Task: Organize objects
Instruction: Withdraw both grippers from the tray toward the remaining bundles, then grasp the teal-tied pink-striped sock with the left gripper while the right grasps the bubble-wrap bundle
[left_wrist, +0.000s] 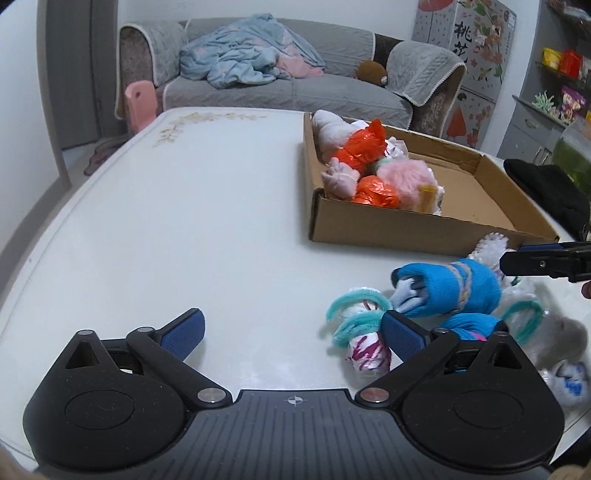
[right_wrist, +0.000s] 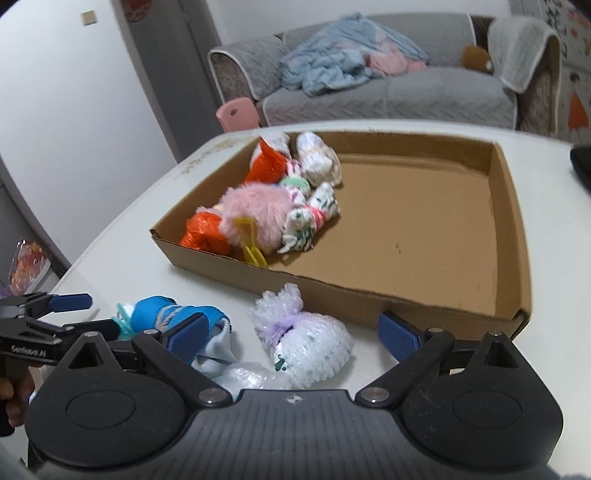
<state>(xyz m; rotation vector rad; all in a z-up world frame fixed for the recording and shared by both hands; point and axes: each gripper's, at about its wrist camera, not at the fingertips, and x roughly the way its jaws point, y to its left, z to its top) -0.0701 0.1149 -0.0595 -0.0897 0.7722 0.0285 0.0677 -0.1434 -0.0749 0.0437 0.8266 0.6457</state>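
Two black Chinese characters, 桃花, are printed vertically on the flowered cabinet (left_wrist: 466, 40) behind the sofa. White lettering, apparently "GenRobot AI", is carried on the black body of the left gripper (right_wrist: 70, 314) in the right wrist view. Nothing else is legible.

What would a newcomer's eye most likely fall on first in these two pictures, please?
Probably the shallow cardboard box on the white table, with orange and pink bundles crowded into one corner of it. Next, the loose bundles in front of the box: a bright blue sock roll and a bubble-wrap bundle, with the open right gripper over the latter.
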